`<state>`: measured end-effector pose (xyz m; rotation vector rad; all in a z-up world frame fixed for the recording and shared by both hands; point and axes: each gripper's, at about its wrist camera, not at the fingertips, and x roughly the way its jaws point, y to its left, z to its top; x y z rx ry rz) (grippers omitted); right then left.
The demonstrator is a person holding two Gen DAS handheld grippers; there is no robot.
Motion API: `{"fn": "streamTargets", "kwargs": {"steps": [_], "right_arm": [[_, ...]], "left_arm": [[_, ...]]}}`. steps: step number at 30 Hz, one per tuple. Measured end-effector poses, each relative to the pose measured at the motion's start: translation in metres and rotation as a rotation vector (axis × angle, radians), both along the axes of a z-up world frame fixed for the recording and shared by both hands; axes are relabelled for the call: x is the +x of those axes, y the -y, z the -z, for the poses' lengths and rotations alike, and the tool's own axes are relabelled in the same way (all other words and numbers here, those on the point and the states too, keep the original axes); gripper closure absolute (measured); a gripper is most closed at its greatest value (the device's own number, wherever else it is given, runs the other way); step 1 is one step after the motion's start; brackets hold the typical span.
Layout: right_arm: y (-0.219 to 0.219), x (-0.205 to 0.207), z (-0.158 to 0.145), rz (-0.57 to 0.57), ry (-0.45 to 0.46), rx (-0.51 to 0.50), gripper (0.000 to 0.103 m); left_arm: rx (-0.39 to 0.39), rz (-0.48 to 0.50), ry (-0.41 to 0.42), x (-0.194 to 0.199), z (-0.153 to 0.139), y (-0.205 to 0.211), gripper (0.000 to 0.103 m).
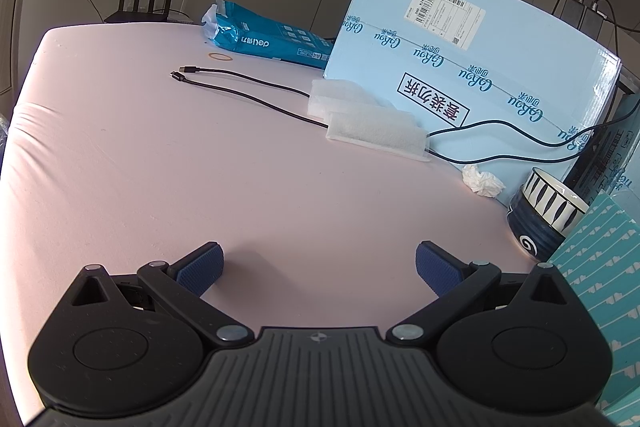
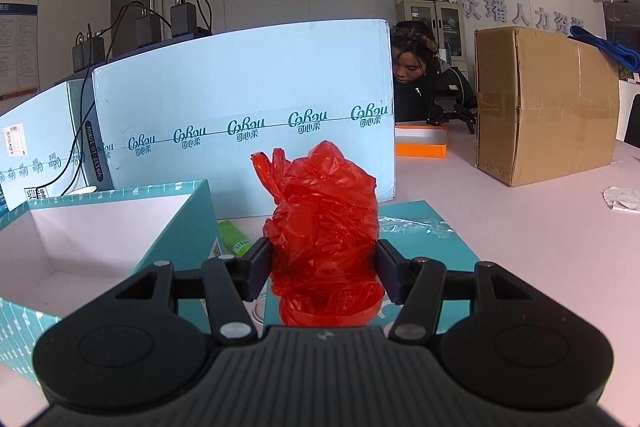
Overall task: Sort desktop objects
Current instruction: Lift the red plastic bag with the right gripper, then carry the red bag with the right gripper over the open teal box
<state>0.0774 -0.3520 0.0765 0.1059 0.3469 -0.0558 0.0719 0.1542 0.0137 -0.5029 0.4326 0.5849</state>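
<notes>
Only the right wrist view shows the right gripper [image 2: 323,269] clamped on a crumpled red plastic bag [image 2: 324,227], held above a teal lid [image 2: 432,227] beside an open teal box [image 2: 120,227], with a green tube [image 2: 234,237] between them. The pale blue carton [image 2: 248,107] walls off the back; a brown carton [image 2: 548,103] and a seated person [image 2: 424,75] lie beyond. The left wrist view shows the left gripper [image 1: 319,269] spread wide and empty over the pink table [image 1: 160,167], with black cables [image 1: 240,87], white pads [image 1: 376,135], crumpled tissue [image 1: 482,181] and patterned bowls [image 1: 544,215] nearby.
</notes>
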Motion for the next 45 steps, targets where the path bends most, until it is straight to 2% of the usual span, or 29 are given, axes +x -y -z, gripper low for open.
{"fn": "streamTargets", "kwargs": {"steps": [23,33,45], "right_arm": [[0.0,-0.015,-0.013,-0.02,0.041,0.024,0.044],[0.003,-0.021,-0.017,-0.026,0.047,0.066,0.044],[-0.009,-0.028,-0.027,-0.069,0.062,0.061,0.044]], "left_arm": [[-0.001,0.002,-0.001,-0.001,0.0,0.0,0.0],[-0.005,0.002,0.003,-0.002,0.001,-0.002,0.0],[-0.005,0.002,0.004,0.0,0.001,-0.001,0.0]]}}
